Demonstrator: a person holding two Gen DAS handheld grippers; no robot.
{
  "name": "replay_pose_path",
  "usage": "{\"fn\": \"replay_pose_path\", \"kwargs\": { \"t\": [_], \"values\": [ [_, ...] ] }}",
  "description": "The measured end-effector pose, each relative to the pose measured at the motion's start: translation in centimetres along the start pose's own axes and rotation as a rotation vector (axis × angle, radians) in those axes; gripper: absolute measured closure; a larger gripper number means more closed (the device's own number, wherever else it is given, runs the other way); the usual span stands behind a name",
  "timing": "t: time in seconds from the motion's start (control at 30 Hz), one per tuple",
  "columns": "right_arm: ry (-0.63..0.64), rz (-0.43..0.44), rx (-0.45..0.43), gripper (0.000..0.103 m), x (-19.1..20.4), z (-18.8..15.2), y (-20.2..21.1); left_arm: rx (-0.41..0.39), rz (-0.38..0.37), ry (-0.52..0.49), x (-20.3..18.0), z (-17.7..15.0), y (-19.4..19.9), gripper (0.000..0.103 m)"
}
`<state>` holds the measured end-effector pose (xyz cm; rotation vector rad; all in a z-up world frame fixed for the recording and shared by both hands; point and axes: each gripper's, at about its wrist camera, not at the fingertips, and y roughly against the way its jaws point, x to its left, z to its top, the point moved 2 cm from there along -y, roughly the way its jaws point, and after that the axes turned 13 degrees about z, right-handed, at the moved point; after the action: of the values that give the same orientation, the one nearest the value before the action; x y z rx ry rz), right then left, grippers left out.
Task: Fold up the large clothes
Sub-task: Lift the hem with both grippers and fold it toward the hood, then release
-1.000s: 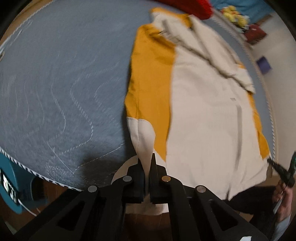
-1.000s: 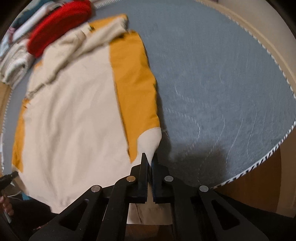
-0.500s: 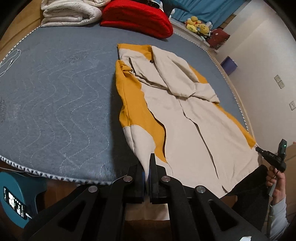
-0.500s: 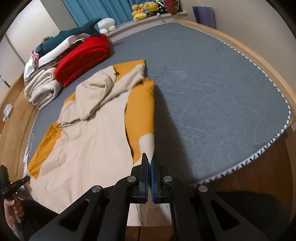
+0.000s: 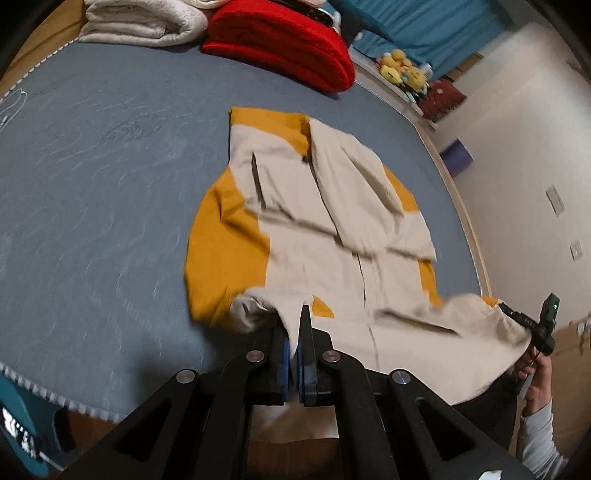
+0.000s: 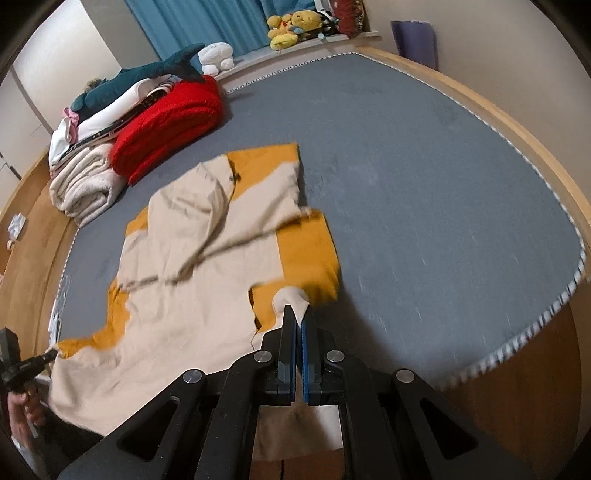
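Jacket [image 5: 332, 258], bed's [image 5: 92, 184] near edge: our left gripper [image 5: 294, 325] and right gripper [image 6: 298, 321] each pinch a hem corner; thin bites may slip, skewing our fold.

Matt cloth jacket [image 5: 332, 236]; quilted grey mattress cover [image 5: 92, 192]; fuzzy red blanket [image 6: 166, 125]; wood frame [image 6: 517, 136].

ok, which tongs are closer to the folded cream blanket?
Left. The left tongs grip the jacket hem on the side of the cream blanket; the right tongs hold the far hem corner.
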<state>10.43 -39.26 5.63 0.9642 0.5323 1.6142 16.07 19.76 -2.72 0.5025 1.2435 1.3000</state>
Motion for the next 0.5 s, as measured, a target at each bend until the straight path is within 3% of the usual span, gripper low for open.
{"fn": "replay_pose_path", "kwargs": {
  "t": [0.2,0.3,0.5],
  "values": [
    [0.073,-0.015,-0.006,0.101,0.5,8.2,-7.0,-0.029,0.023,0.051,-0.3,6.8,-5.5,0.101],
    [0.073,-0.034,0.008,0.101,-0.1,11.4,-11.5,-0.019,0.035,0.102,0.8,8.4,-8.5,0.100],
    [0.065,-0.052,0.032,0.101,-1.7,13.1,-19.3,0.111,0.102,0.192,3.5,9.3,-14.5,0.097]
  ]
}}
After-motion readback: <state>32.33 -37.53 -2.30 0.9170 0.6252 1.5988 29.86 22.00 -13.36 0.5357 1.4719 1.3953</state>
